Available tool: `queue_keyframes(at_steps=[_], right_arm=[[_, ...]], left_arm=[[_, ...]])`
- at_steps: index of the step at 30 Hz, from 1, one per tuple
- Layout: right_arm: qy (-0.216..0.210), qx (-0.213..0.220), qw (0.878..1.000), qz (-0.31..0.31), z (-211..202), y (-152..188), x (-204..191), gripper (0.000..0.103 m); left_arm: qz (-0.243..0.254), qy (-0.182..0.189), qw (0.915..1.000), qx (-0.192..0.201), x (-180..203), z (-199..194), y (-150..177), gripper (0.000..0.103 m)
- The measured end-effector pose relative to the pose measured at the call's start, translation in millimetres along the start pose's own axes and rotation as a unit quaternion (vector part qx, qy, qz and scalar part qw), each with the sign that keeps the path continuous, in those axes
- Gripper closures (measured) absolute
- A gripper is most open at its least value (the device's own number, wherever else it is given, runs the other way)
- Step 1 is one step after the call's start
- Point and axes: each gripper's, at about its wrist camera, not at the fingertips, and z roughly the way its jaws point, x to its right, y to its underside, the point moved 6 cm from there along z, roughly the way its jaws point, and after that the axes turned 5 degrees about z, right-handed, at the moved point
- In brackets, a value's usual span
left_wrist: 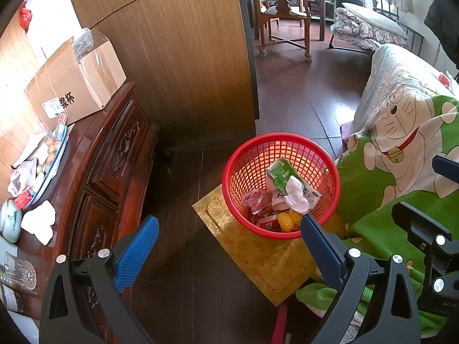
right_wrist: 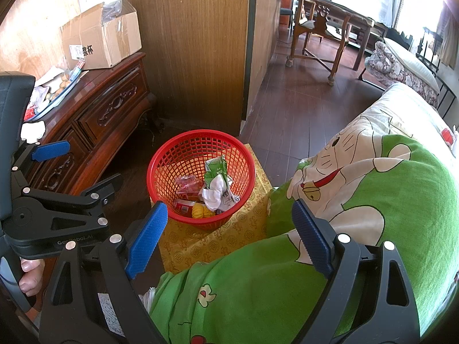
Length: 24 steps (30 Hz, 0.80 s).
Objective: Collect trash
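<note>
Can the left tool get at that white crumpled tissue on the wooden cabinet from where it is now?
Probably yes. The left tool is open and holds nothing, and the white crumpled tissue lies exposed near the front edge of the wooden cabinet, off to its left. Nothing covers it, though a white lidded jar sits close beside it.

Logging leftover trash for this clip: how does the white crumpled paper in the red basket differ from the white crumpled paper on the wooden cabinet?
The crumpled paper in the basket lies on top of wrappers inside the red basket; the crumpled paper on the cabinet lies on the dark wooden cabinet top, beside a lidded ceramic cup. The first looks twisted and bunched, the second flatter and more spread. Both are white, and neither is held.
</note>
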Motion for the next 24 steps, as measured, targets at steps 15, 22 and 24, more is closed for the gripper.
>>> queue_keyframes(at_steps=[15, 22, 24], right_arm=[[0.0, 0.0, 1.0, 0.0, -0.1, 0.0, 0.2, 0.017], [0.0, 0.0, 1.0, 0.0, -0.2, 0.1, 0.1, 0.017], [0.0, 0.0, 1.0, 0.0, 0.0, 0.1, 0.1, 0.017]], left_arm=[[-0.002, 0.0, 1.0, -0.002, -0.7, 0.7, 1.2, 0.006], [-0.005, -0.001, 1.0, -0.003, -0.3, 0.7, 2.4, 0.006], [-0.005, -0.001, 1.0, -0.003, -0.7, 0.8, 2.4, 0.006]])
